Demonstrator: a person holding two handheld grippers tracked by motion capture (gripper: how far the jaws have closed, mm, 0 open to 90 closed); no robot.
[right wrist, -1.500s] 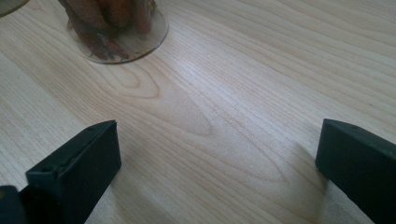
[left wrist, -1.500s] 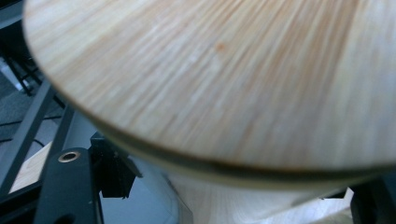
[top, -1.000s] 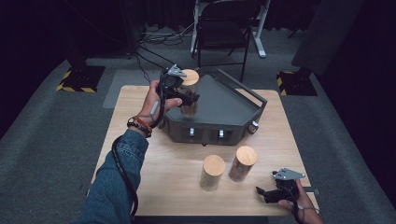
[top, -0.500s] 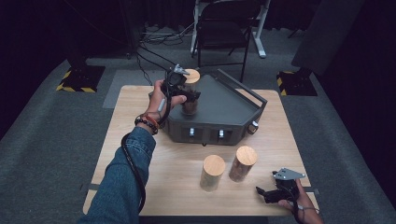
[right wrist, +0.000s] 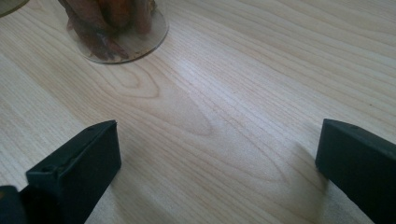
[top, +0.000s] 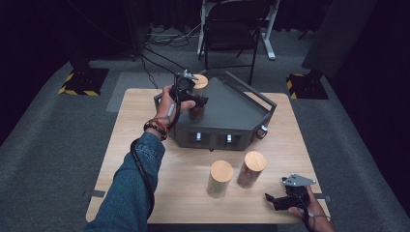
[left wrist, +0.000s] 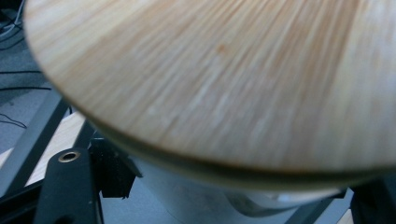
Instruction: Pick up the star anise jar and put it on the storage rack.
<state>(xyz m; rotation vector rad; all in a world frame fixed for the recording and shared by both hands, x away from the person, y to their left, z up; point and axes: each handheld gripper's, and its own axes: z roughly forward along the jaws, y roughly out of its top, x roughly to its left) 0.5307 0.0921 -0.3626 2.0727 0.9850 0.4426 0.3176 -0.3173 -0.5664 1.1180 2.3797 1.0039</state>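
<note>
Pale wood-grain tabletop; dark angular metal box at its far edge. Left gripper clamps a round jar with a flat bamboo lid, over the box's left part. Right gripper rests wide apart at the near right corner, beside two lidded jars.

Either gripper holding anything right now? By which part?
Left gripper grips a wooden-lidded jar by its body, just under the lid, over the grey tray. Right gripper holds nothing, jaws open.
</note>
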